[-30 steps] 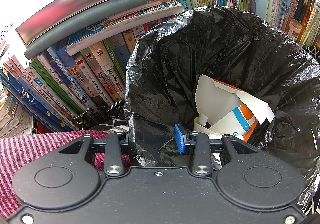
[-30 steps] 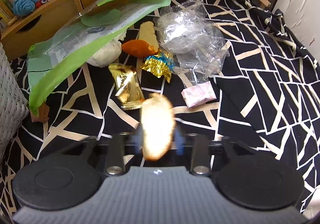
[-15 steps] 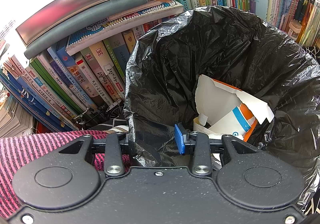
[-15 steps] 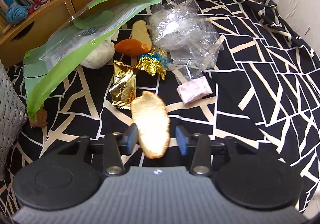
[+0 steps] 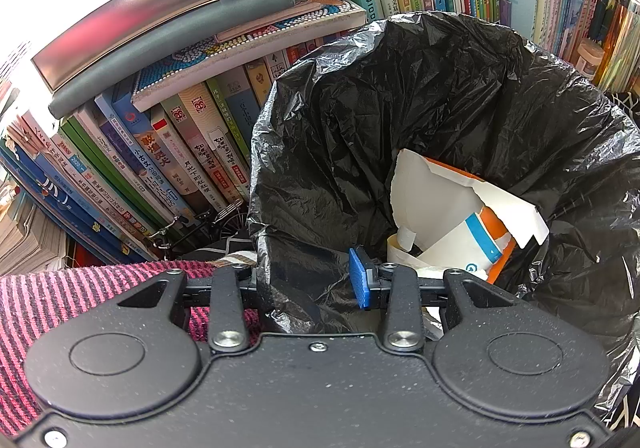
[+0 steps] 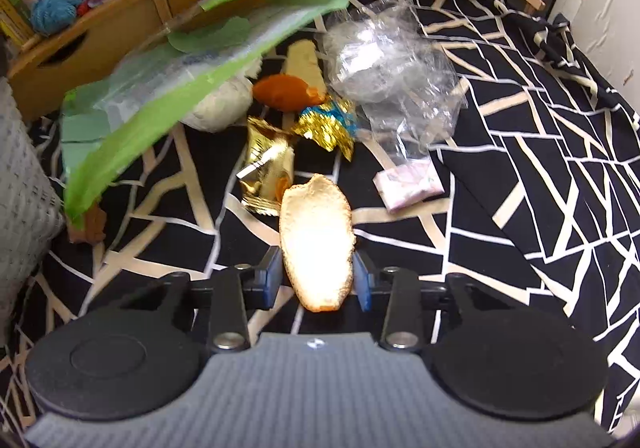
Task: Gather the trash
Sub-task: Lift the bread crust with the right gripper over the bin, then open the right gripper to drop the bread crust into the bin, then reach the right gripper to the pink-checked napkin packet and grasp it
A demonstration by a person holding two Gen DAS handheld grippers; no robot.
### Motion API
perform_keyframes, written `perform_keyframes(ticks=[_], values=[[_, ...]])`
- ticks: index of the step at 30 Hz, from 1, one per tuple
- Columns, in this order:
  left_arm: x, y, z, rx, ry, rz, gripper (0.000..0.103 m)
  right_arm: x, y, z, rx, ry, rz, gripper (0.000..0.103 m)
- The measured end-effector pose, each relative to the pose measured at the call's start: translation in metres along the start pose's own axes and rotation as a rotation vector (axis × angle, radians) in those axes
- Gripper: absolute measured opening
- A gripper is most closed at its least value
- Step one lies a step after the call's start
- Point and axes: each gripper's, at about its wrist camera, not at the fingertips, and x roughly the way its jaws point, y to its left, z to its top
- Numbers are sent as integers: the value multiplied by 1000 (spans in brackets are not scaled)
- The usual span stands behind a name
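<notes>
Your right tongs (image 6: 316, 278) are closing around the orange peel (image 6: 316, 244) lying on the black-and-white patterned cloth (image 6: 520, 208); pads look just short of contact. Your left tongs (image 5: 308, 280) are pinching the black trash bag (image 5: 400, 108) rim, holding it open. Next: finish clamping the peel, lift, carry to bag. Wrappers farther out are waiting.

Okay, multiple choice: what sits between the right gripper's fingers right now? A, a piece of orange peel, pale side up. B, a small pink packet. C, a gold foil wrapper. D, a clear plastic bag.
A: the piece of orange peel lies between the closing jaws of the right gripper, while the gold foil wrapper, clear plastic bag and pink packet lie farther off on the patterned cloth.
</notes>
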Motion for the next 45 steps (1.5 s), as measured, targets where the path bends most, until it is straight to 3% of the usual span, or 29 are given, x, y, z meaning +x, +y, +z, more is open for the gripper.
perform_keyframes(ticks=[9, 17, 22, 29, 33, 42, 44, 45], values=[[0, 0, 0, 1, 0, 1, 34, -50, 15, 23, 13, -126, 95, 42], [0, -1, 0, 1, 1, 1, 35, -149, 37, 54, 12, -370, 334, 42], [0, 0, 0, 1, 1, 0, 35, -192, 60, 62, -55, -460, 509, 42], [0, -1, 0, 1, 1, 1, 35, -196, 114, 57, -216, -423, 618, 43], [0, -1, 0, 1, 1, 2, 35, -185, 137, 48, -287, -386, 619, 43], [0, -1, 0, 0, 1, 2, 35, -178, 147, 37, -333, -365, 614, 47], [0, -1, 0, 1, 1, 2, 35, -178, 146, 38, -328, -370, 616, 61], [0, -1, 0, 1, 1, 2, 35, -178, 145, 38, -325, -373, 618, 62]])
